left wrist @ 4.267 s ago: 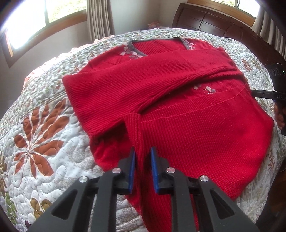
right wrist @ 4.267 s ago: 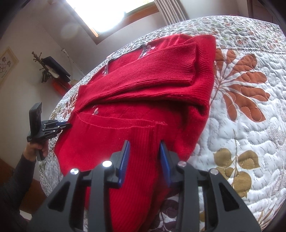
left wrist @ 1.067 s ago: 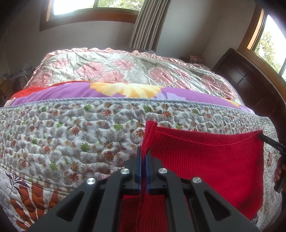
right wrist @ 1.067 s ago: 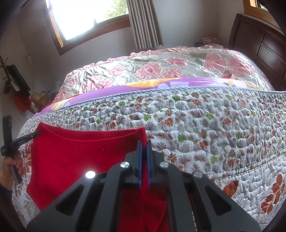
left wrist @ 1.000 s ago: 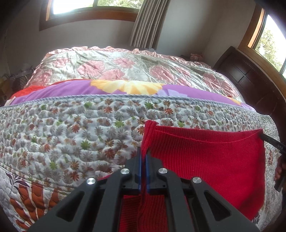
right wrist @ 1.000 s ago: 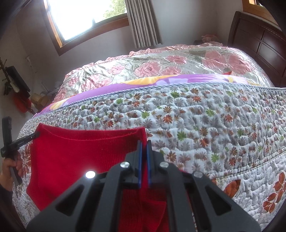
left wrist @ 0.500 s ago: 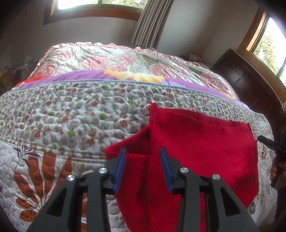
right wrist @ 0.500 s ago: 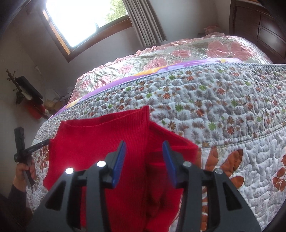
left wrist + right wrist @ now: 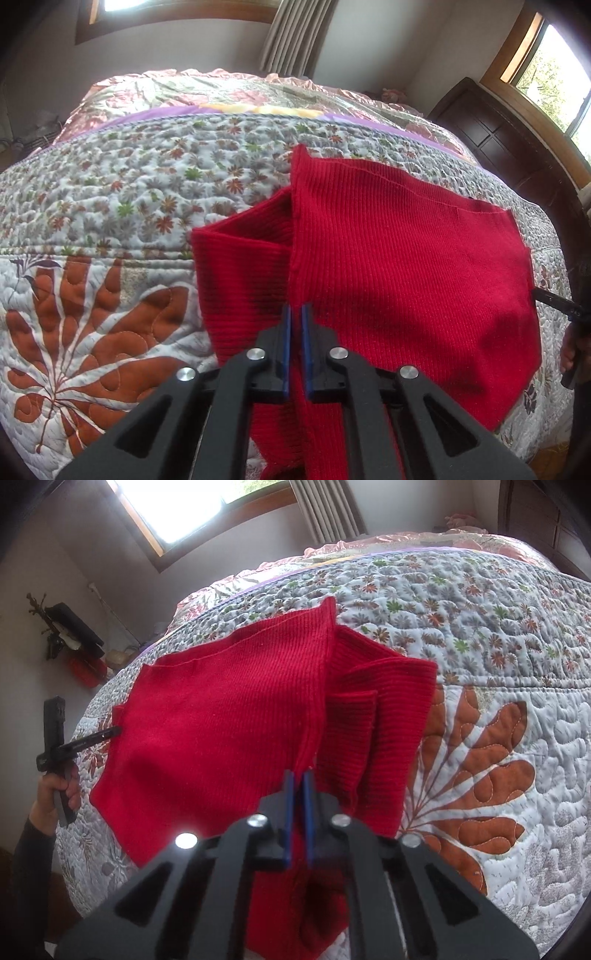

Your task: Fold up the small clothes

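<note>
On the quilted floral bedspread (image 9: 110, 206), the red ribbed knit sweater (image 9: 399, 266) lies with its hem half folded up over the body and the tucked sleeve layers (image 9: 380, 716) showing at one side. Your left gripper (image 9: 295, 314) and right gripper (image 9: 298, 780) each have their blue pads nearly together with only a thin gap, right at the folded side edge, but whether either is actually pinching knit, I can't tell. Looks like you're mid cross-fold: next move likely needs a confirmed hold on both corners, then square the top layer over the lower one and flatten.
</note>
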### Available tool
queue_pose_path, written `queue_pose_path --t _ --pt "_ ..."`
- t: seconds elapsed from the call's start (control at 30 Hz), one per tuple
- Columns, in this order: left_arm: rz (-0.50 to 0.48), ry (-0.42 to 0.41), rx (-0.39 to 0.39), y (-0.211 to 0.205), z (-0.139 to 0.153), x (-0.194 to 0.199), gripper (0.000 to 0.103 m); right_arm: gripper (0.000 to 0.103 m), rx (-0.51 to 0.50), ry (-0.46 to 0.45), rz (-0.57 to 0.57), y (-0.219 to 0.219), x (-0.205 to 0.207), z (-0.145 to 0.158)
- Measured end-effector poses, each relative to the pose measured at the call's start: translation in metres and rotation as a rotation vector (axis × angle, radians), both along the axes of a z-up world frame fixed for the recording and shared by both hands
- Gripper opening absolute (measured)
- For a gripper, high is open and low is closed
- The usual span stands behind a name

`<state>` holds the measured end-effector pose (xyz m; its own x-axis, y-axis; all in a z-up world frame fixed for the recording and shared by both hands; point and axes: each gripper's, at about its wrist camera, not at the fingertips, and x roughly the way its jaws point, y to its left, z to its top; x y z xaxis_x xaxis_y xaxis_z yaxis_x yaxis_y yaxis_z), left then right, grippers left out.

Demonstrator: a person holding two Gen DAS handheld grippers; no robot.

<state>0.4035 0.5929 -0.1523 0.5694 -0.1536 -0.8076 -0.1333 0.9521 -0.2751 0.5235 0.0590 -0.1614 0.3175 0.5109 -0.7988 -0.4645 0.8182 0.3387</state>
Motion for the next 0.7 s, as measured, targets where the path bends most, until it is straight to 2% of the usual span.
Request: queue_pose_path --t 0.1,0.2,0.27,0.37,0.43,0.53,0.6,0.63,0.67,0.7 --pt "0.025 -0.029 -0.013 0.008 0.011 -0.006 0.005 0.002 0.016 -0.03 -0.031 -0.007 0.001 0.005" --pt "0.021 0.02 0.017 0.008 -0.001 -0.003 0.004 0.001 0.001 -0.009 -0.067 -0.018 0.008 -0.001" --pt "-0.002 0.031 -0.006 0.006 -0.006 -0.004 0.005 0.003 0.013 0.017 -0.051 -0.016 0.006 -0.006" --pt "0.002 -0.035 -0.051 0.009 0.005 -0.016 0.017 0.019 0.068 0.026 -0.032 -0.015 -0.004 -0.001" --pt "-0.001 -0.072 -0.053 0.01 0.014 -0.029 0.026 0.022 0.09 0.042 -0.042 -0.022 -0.012 0.0" --pt "-0.061 -0.063 -0.054 -0.003 0.013 -0.048 0.028 0.022 0.092 0.078 -0.033 -0.029 -0.026 -0.006" --pt "-0.107 -0.023 -0.02 -0.017 0.004 -0.053 0.028 0.022 0.091 0.082 -0.011 -0.027 -0.035 -0.009" --pt "-0.115 0.001 0.036 -0.024 -0.003 -0.055 0.028 0.021 0.085 0.086 0.003 -0.024 -0.037 -0.012" --pt "-0.106 0.026 0.096 -0.028 -0.011 -0.055 0.027 0.007 0.061 0.075 -0.001 -0.022 -0.039 -0.014" --pt "-0.099 0.048 0.119 -0.03 -0.018 -0.055 0.026 0.006 0.017 0.05 -0.022 -0.021 -0.04 -0.015"
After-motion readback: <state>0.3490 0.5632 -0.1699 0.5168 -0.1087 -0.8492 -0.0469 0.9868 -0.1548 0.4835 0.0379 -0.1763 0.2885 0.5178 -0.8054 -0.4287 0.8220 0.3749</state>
